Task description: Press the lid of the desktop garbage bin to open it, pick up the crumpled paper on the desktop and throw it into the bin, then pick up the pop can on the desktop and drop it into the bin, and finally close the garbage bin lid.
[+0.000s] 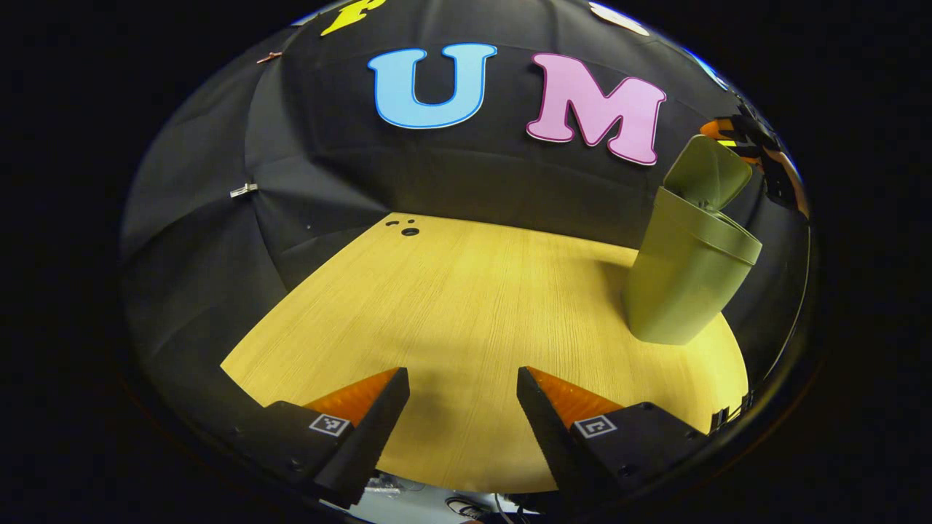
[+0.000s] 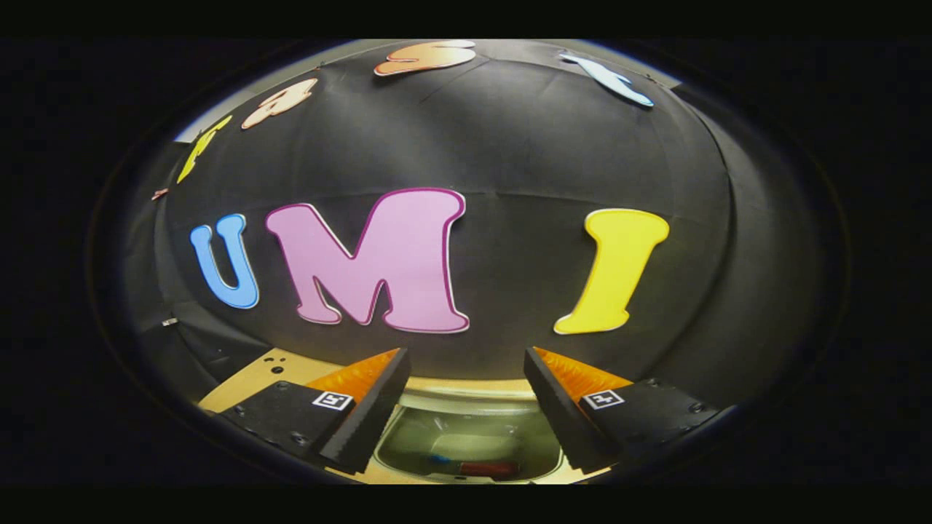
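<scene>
An olive-green bin [image 1: 684, 284] stands at the right of the wooden table [image 1: 451, 306], its lid [image 1: 710, 171] tipped up and open. My left gripper [image 1: 462, 378] hovers open over the table's front part, well left of the bin, with nothing between its fingers. My right gripper [image 2: 466, 354] hangs open and empty just above the bin's mouth [image 2: 466, 399]. Down inside the bin lies a red and blue can [image 2: 484, 468] with a pale crumpled shape [image 2: 466, 444] beside it. Part of the right gripper [image 1: 735, 138] peeks out behind the raised lid.
Small dark holes [image 1: 410, 231] mark the table's far left corner. The black cloth wall rises right behind the table and the bin. The table's front edge runs just under my left fingers, with floor and a shoe [image 1: 466, 506] below it.
</scene>
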